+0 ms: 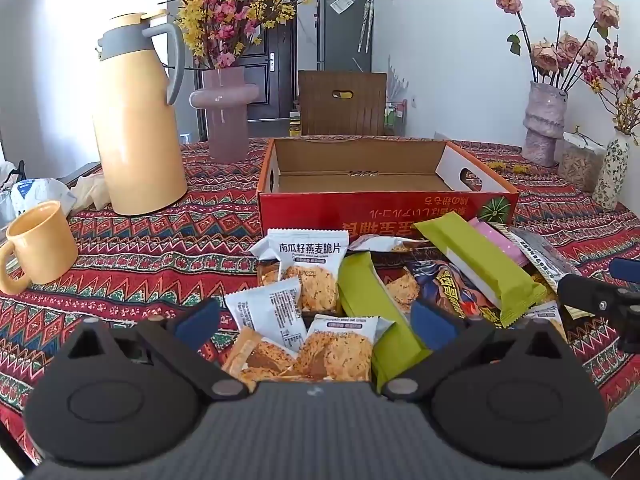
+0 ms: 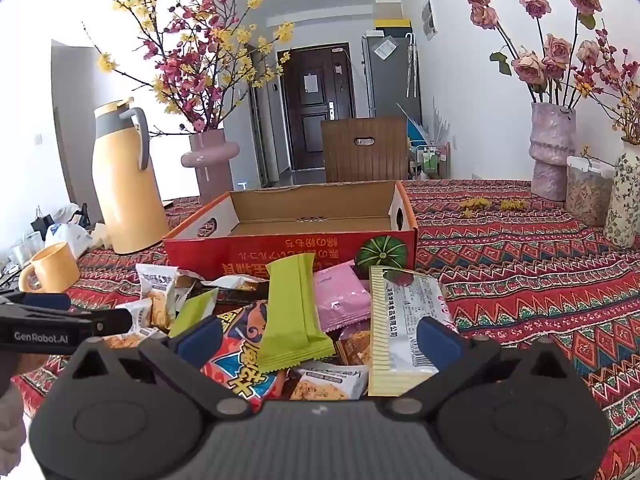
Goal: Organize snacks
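- The left gripper is hovering with jaws spread wide over the white oat-crisp packets, gripping nothing.
- The right gripper is hanging released above the green packet and striped packet.
- The snack pile is lying just near of the red box.
- The jug and mug are standing far left.

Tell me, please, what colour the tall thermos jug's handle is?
Grey, on the yellow thermos jug; the left wrist view shows it best.
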Demonstrator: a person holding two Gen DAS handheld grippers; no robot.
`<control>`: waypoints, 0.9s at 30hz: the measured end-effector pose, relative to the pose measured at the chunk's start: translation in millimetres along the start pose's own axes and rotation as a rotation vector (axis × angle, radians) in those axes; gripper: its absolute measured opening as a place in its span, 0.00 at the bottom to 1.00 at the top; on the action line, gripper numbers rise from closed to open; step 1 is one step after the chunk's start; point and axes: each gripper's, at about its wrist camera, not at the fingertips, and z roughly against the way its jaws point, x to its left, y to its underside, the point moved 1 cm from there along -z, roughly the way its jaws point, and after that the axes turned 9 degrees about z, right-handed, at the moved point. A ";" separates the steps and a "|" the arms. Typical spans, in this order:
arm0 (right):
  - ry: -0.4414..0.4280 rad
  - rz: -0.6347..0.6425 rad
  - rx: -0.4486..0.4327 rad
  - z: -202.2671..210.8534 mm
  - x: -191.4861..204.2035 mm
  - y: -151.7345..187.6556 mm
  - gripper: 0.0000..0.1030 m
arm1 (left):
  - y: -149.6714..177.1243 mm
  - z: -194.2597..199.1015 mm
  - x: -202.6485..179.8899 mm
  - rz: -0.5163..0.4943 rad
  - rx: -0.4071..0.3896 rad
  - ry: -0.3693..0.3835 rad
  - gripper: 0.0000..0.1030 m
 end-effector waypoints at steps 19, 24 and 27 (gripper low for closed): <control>0.005 0.008 0.005 2.8 3.9 -0.8 1.00 | 2.2 7.1 0.1 0.006 -0.006 0.011 1.00; 0.005 0.009 0.005 2.6 3.7 -0.6 1.00 | 2.2 7.6 1.8 0.012 -0.009 0.010 1.00; 0.004 0.010 0.006 2.7 3.7 -0.5 1.00 | 2.3 7.8 2.1 0.013 -0.009 0.010 1.00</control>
